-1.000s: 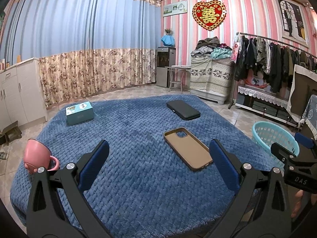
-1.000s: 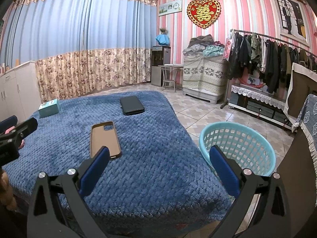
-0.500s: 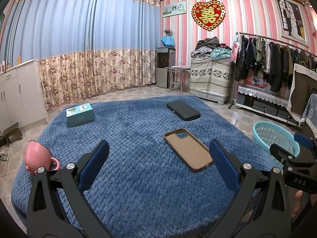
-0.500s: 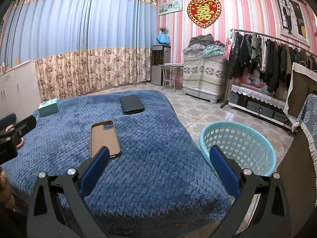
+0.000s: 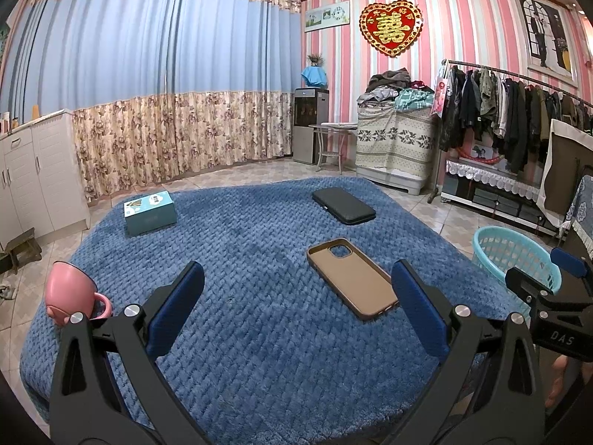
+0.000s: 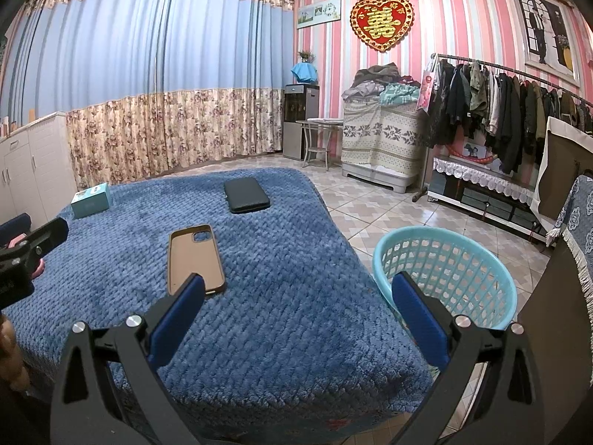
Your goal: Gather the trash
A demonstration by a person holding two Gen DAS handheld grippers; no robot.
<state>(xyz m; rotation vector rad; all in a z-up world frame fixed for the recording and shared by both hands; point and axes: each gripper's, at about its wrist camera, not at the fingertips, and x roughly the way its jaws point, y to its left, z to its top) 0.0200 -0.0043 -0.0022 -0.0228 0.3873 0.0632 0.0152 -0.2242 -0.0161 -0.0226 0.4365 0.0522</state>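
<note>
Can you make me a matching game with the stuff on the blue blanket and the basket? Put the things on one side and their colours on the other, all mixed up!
Things:
1. cup
2. phone case
3. basket
4. wallet

Colours:
A. black
B. light blue
C. pink
D. brown

Right pairs: 1-C, 2-D, 3-B, 4-A
</note>
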